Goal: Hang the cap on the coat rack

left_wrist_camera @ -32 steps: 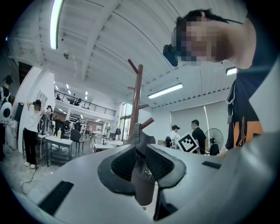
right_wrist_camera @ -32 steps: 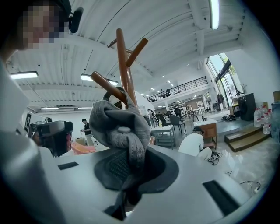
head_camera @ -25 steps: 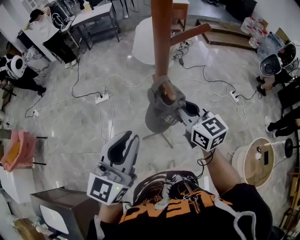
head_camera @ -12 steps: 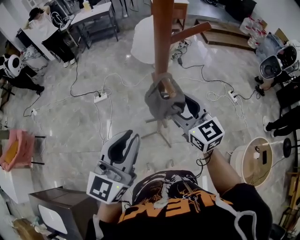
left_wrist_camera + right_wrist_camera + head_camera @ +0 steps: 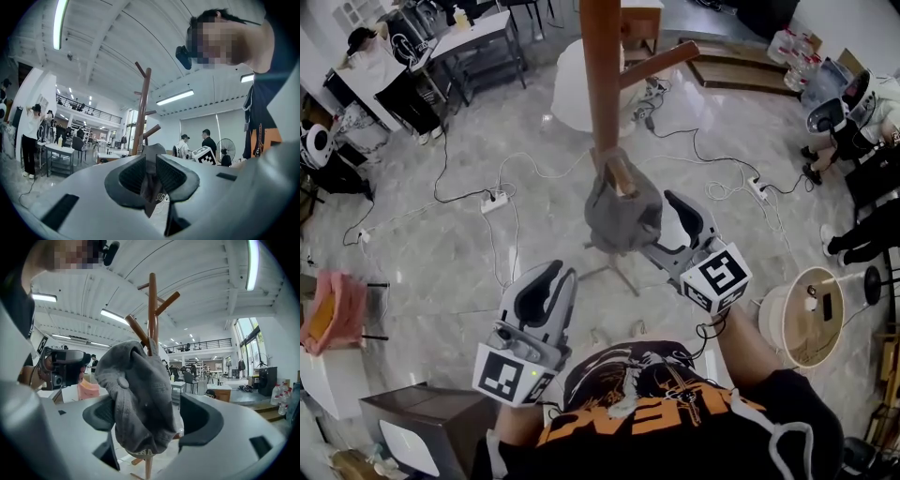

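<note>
Claw [image 5: 150, 419] just opened around cap [image 5: 136, 390] hung on rack [image 5: 152, 310].

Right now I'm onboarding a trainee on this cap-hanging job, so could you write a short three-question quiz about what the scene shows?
1. True or false: the grey cap hangs on a peg of the wooden coat rack.
2. Pick one. The jaws of the right gripper are:
A. shut on the cap
B. apart, with the cap between them
C. apart, with nothing between them
3. Fill the gap: the jaws of the left gripper are ____ and hold nothing.

Key
1. True.
2. B. The jaws have just been opening, and the pads do not press on the cap.
3. Together.
</note>
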`<act>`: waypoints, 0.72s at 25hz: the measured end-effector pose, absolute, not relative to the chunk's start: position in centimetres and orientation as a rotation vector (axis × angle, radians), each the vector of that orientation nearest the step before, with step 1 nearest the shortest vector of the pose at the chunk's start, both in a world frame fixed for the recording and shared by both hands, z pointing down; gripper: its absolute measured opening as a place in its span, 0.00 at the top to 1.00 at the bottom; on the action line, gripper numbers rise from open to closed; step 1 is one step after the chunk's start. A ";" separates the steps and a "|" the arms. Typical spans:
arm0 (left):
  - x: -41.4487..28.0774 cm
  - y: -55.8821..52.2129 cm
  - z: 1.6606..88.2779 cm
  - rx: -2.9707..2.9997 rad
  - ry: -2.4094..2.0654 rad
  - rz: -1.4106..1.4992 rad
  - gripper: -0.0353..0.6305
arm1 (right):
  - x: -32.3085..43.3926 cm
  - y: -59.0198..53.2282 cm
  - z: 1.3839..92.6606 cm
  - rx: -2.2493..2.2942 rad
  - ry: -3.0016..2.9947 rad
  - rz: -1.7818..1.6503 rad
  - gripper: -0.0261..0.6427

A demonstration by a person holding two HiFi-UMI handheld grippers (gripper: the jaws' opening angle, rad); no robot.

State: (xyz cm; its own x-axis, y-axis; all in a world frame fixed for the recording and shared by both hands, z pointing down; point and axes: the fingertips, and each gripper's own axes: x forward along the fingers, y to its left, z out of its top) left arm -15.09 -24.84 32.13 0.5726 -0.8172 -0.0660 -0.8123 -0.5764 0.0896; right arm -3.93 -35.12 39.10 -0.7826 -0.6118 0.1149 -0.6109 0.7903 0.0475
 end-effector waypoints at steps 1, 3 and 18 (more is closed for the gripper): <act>-15.0 -24.9 32.1 2.743 -1.419 -0.155 0.82 | -4.1 -34.7 39.1 0.946 -2.864 -0.020 0.37; -14.7 -24.7 32.2 2.743 -1.414 -0.158 0.82 | -4.5 -33.5 39.3 0.881 -2.883 -0.031 0.33; -14.0 -24.0 31.6 2.770 -1.380 -0.176 0.82 | -4.0 -29.8 35.8 0.841 -2.957 -0.080 0.25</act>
State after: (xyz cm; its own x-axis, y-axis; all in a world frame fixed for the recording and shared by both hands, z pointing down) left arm -13.96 -24.02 31.59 0.5973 -0.7977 -0.0828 -0.7929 -0.6029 0.0881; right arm -4.05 -29.82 35.76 -0.8483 -0.5272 0.0497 -0.5238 0.8492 0.0679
